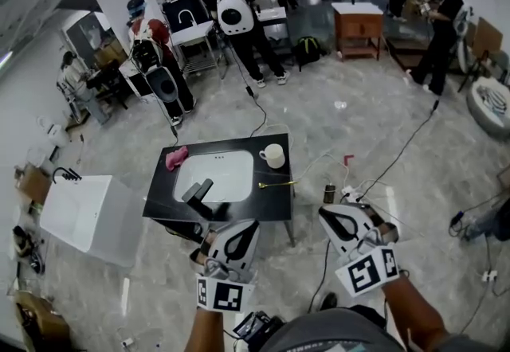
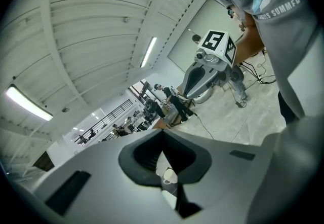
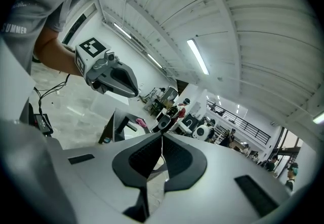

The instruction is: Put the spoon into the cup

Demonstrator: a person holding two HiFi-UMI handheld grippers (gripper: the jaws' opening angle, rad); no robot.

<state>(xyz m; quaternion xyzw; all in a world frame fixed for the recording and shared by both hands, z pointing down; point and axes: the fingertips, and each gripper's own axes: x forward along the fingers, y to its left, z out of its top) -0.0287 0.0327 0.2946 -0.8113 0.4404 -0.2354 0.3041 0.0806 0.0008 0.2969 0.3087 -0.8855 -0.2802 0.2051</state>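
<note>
The left tongs (image 2: 162, 133) are seen closed, the two dark pads brought together at the tips with nothing caught between them. The right tongs (image 3: 162, 135) are likewise closed and empty. Both are held side by side short of the counter (image 1: 163, 203), tips directed toward its near edge, with the right tongs off its near right corner over the floor. Just ahead of the left tongs a black faucet (image 1: 199, 191) is found at the near rim of a white sink basin (image 1: 219, 171) set into the dark top. Ahead of and between the two tongs, the spoon (image 1: 276, 183), slim and gold-coloured, is laid flat on the counter beside the basin's right-hand rim, one end reaching to the counter's right edge. Beyond the spoon, at the far right corner, the cup (image 1: 273, 155) is stood upright with its mouth upward, near the spoon but apart from it. It is also glimpsed through the slit below the left tongs' tips. A pink cloth (image 1: 177, 157) is left at the far left corner, well away from both tongs. As far as can be judged, the task is not yet begun: the spoon is untouched and nothing can be seen in the cup. The whole of it is left to do. One pair of tongs must be opened and brought to the spoon, and the spoon must be gripped, lifted, carried across to the cup and let go inside.
</note>
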